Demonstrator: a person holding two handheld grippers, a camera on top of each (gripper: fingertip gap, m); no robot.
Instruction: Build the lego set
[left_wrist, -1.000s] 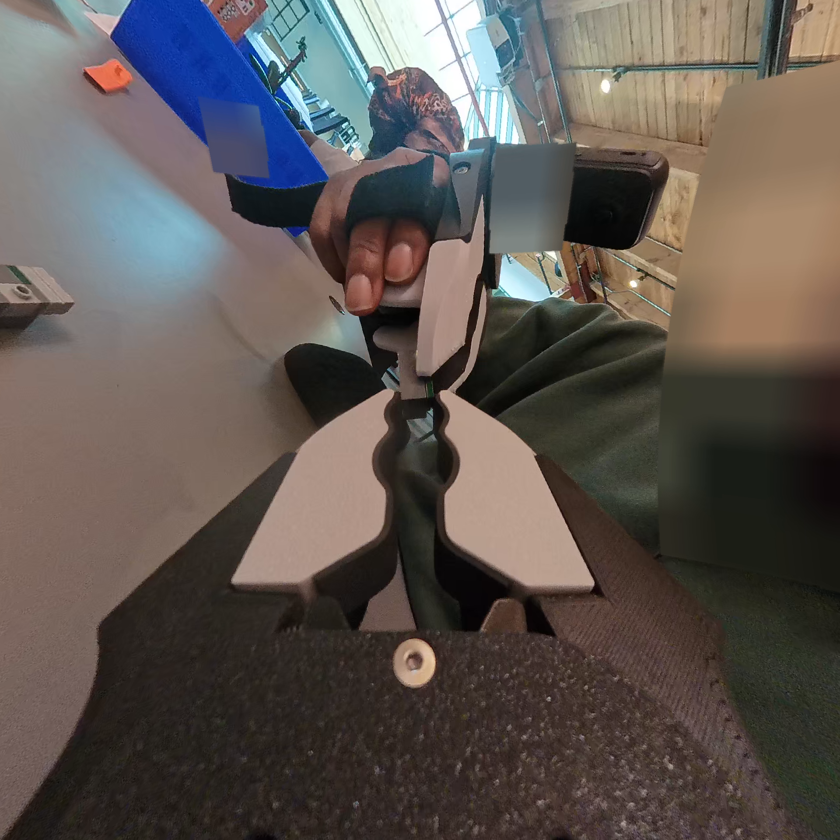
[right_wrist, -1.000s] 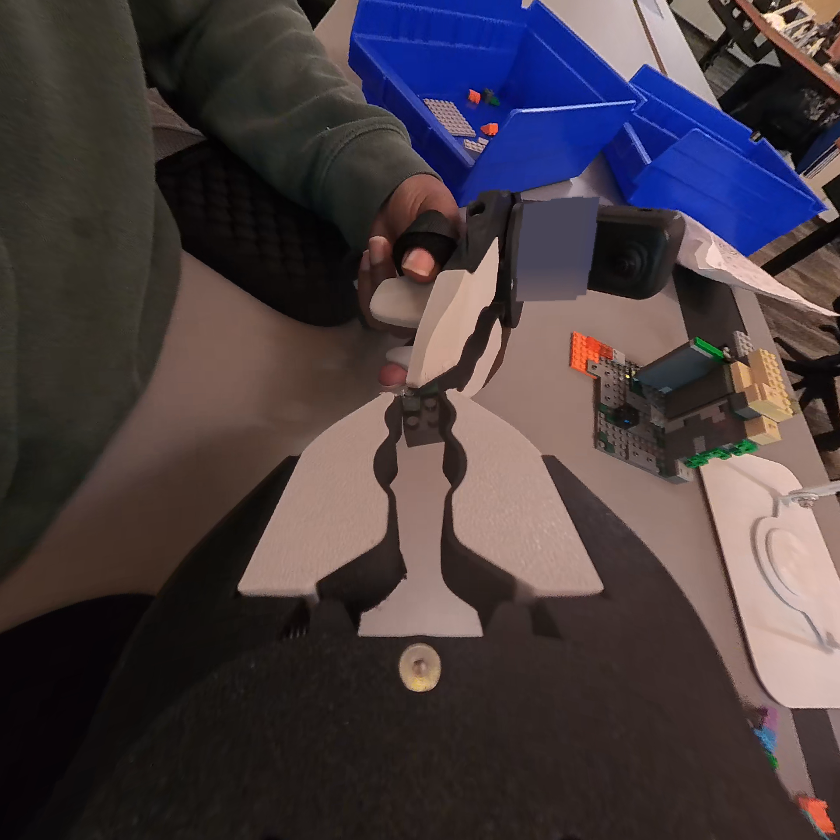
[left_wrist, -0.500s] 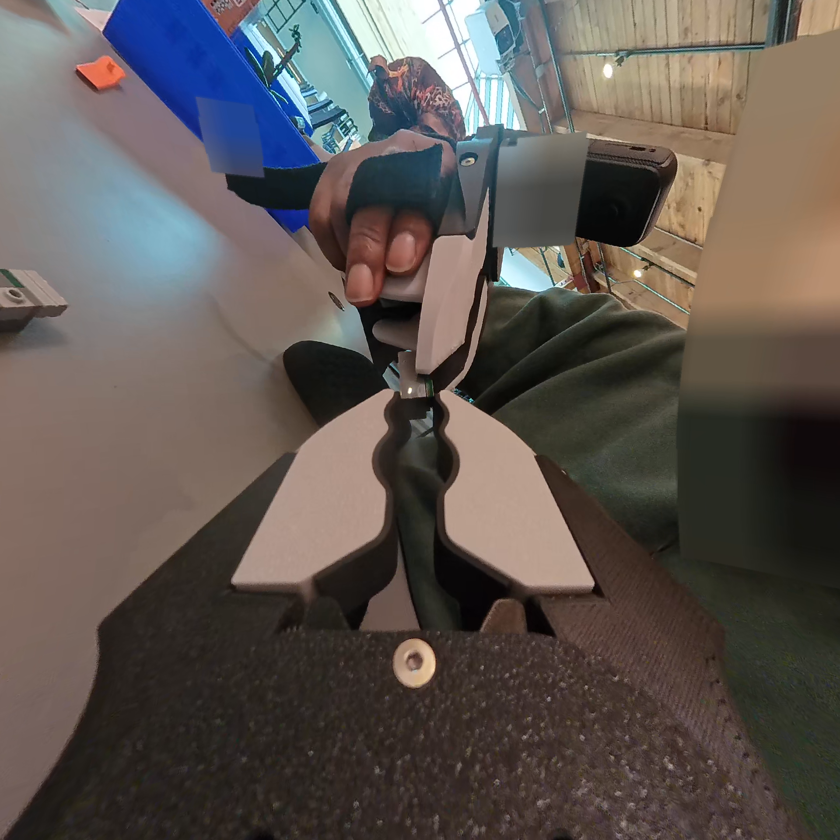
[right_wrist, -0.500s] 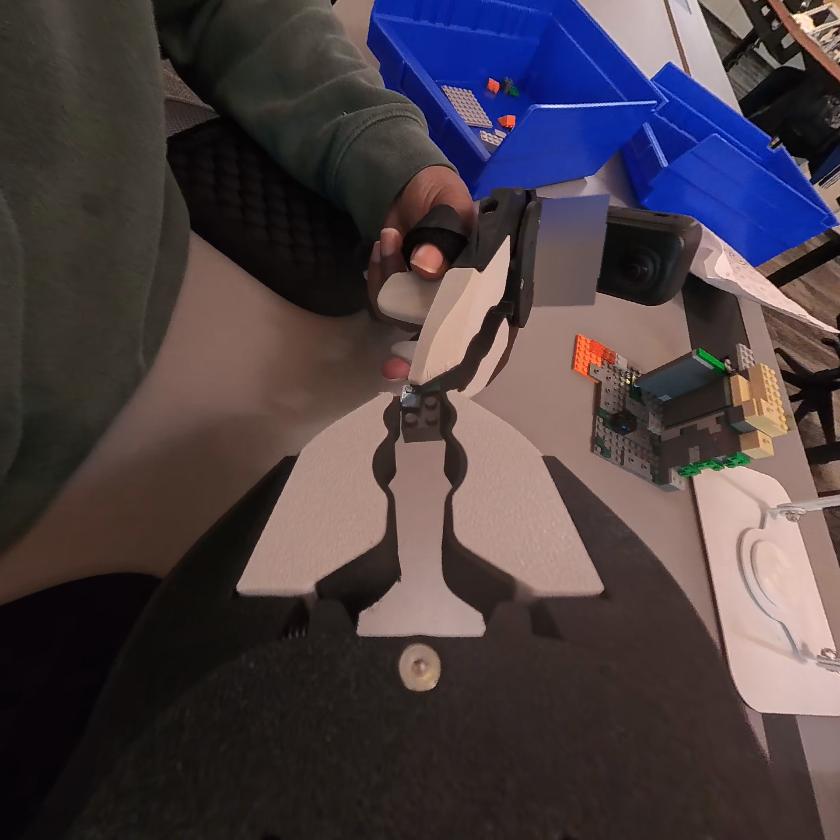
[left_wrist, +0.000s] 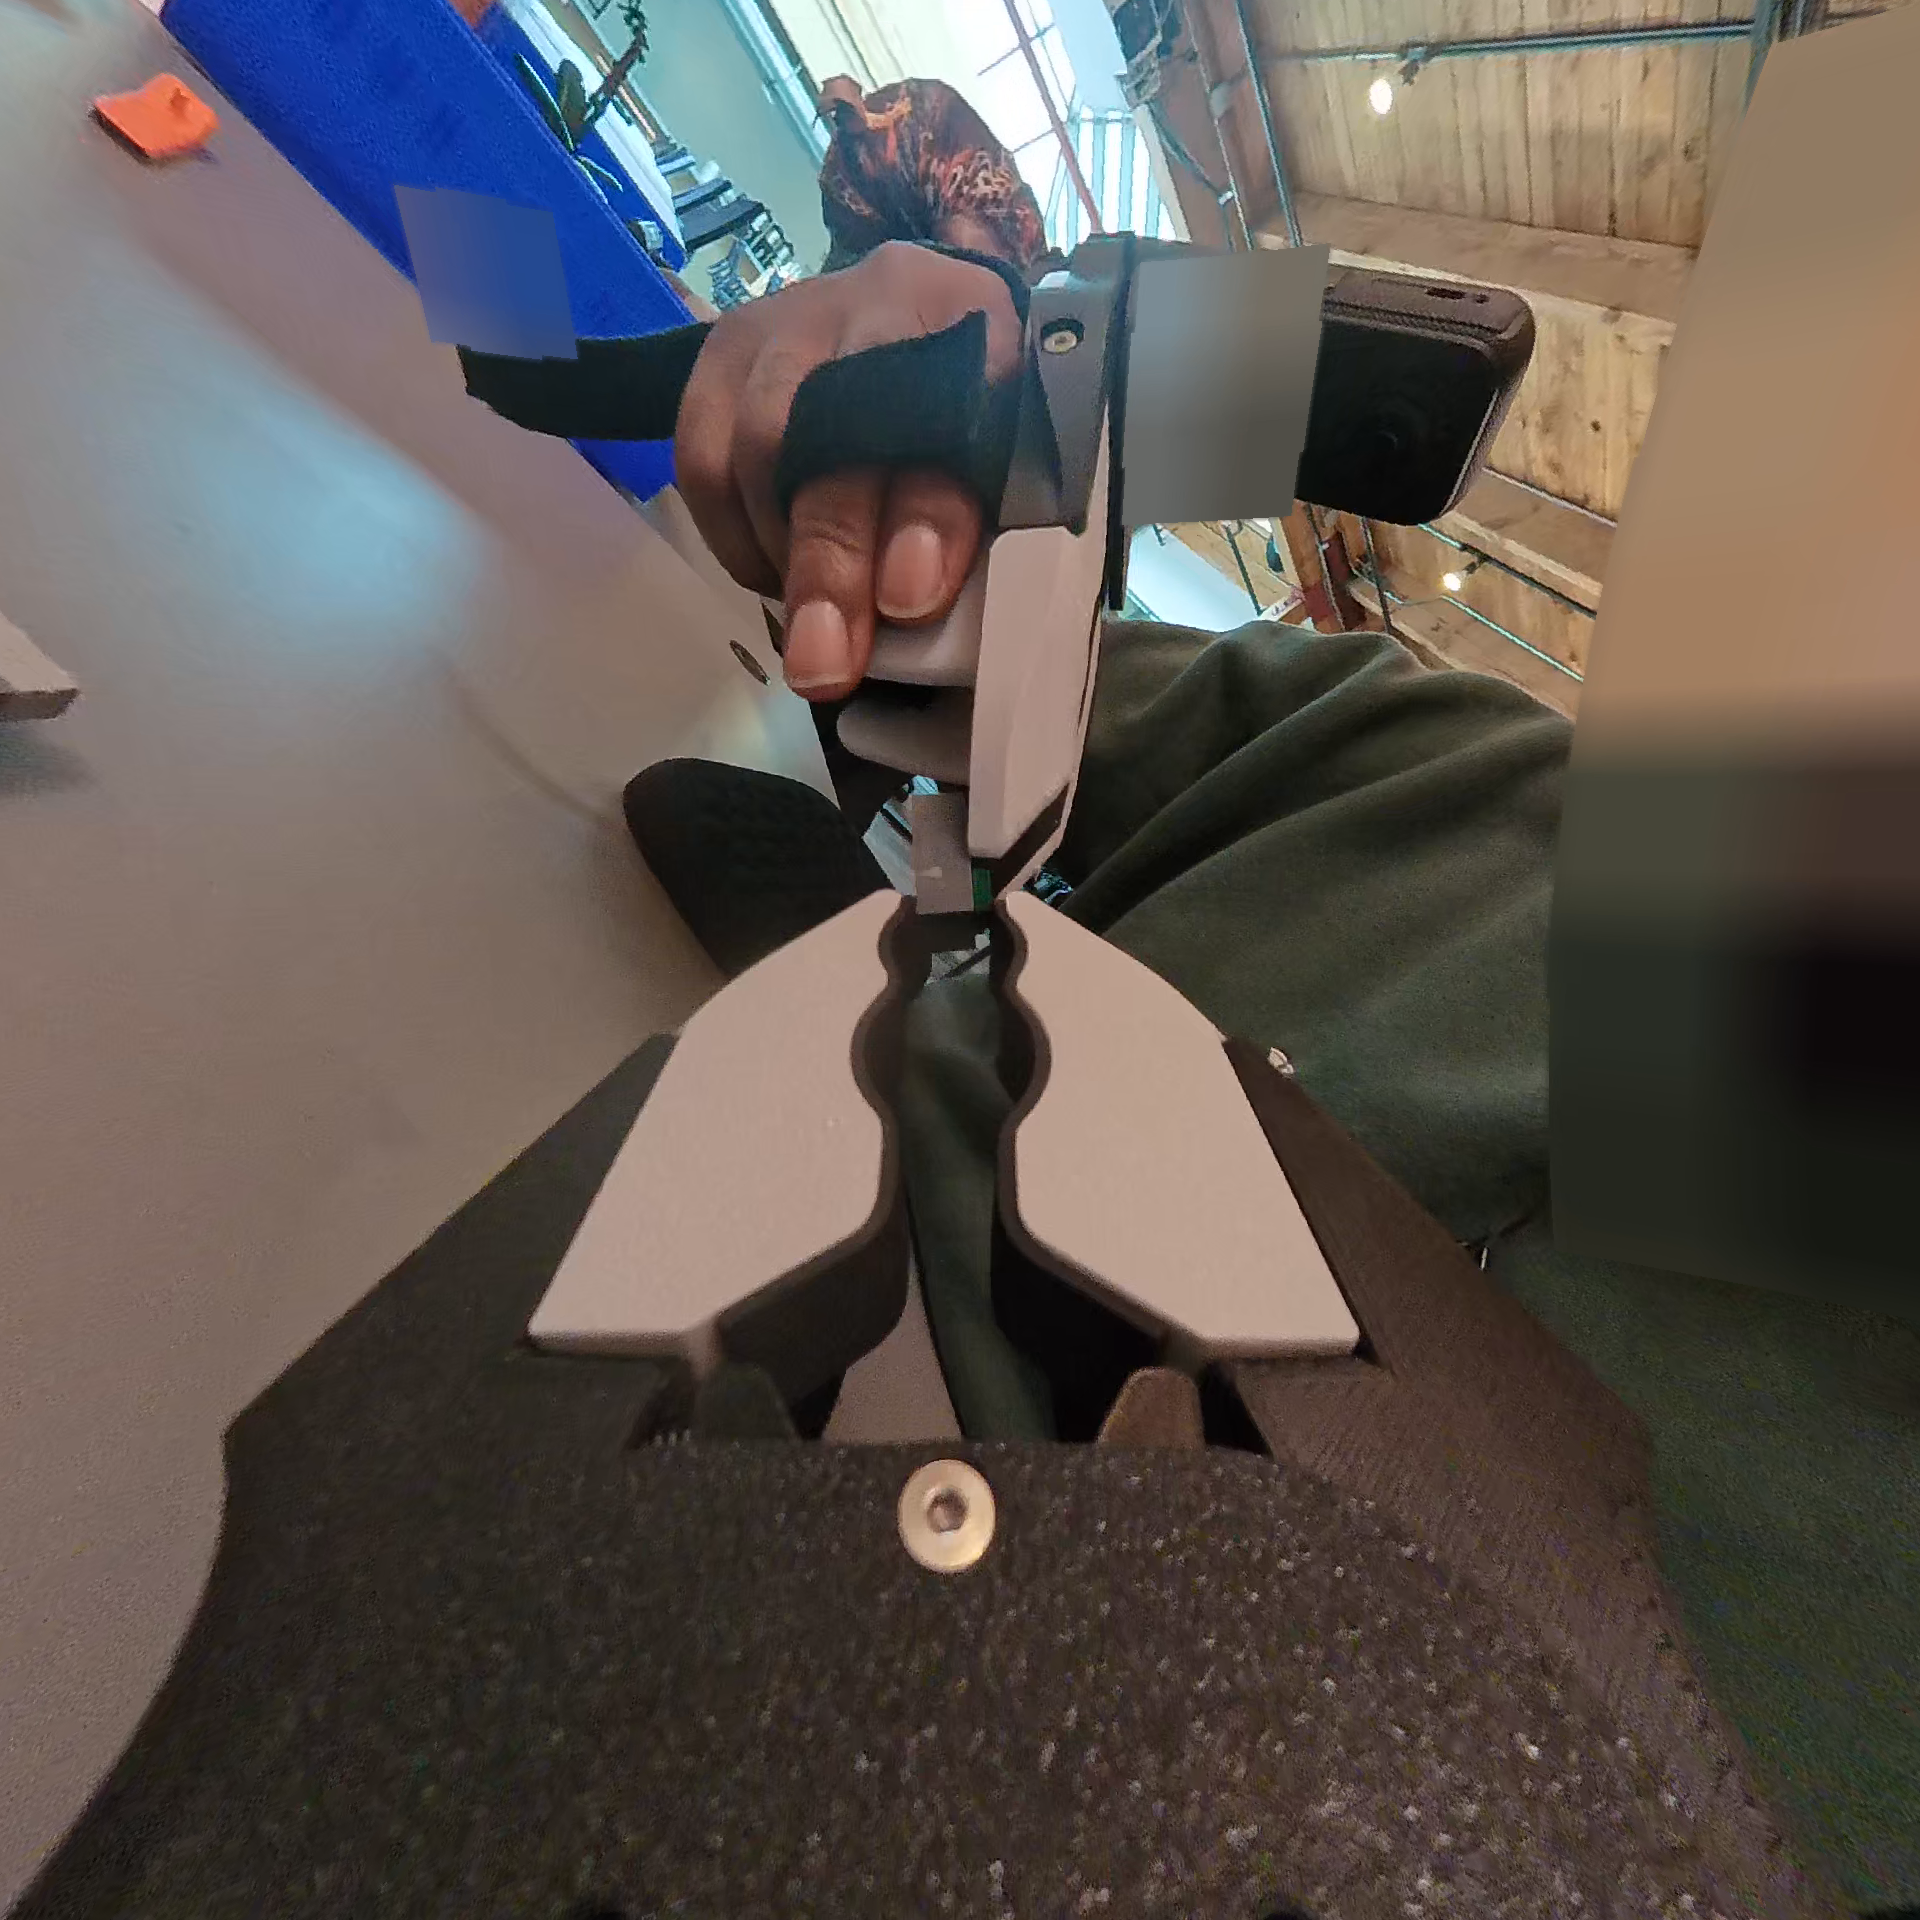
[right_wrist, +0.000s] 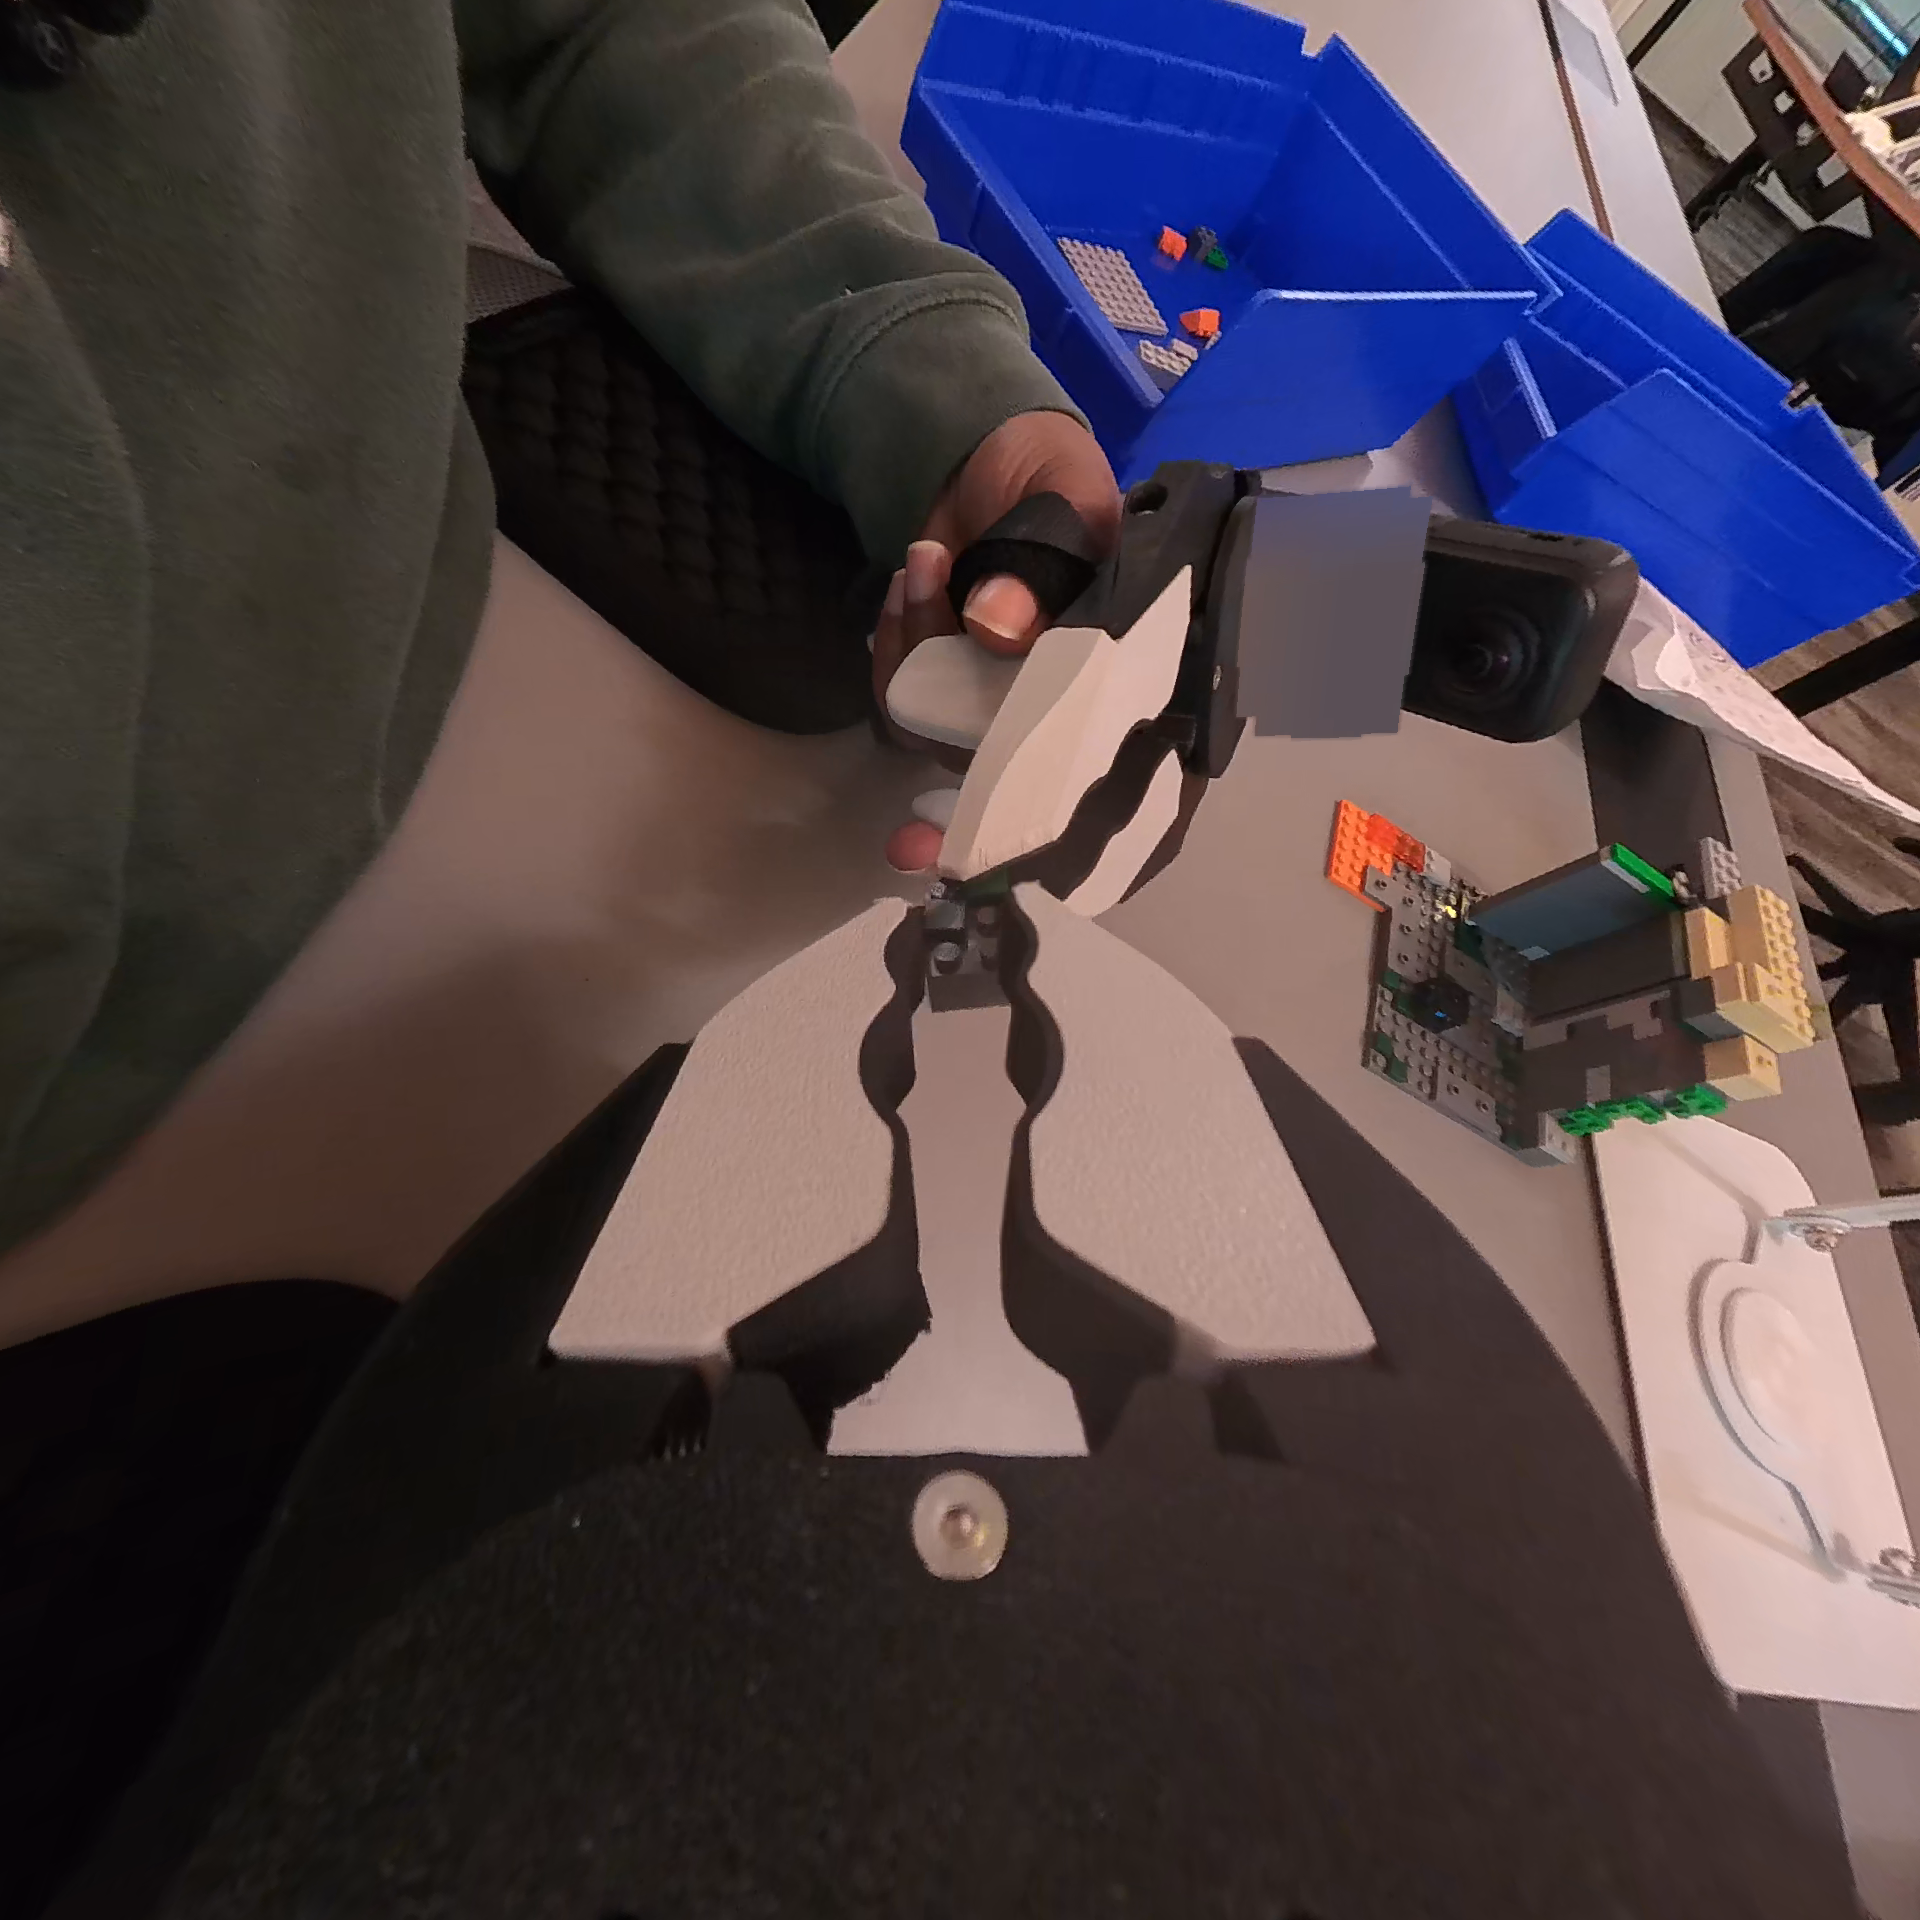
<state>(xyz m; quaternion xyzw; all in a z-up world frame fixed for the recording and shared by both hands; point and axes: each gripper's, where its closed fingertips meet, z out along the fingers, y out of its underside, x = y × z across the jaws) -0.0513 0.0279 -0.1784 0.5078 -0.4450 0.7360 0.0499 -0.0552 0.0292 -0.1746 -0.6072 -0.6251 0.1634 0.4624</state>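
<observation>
Tip to tip, studded dark-grey brick (right_wrist: 961, 961) between matte hand-held gripper (right_wrist: 964, 906) fingers

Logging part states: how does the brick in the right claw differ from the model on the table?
The dark grey brick is pinched between the right claw's fingertips, above the table; the partly built model stands on it, untouched. The brick is a single colour; the model mixes grey, tan, blue, green and orange. The brick looks far smaller. Both are studded.
</observation>
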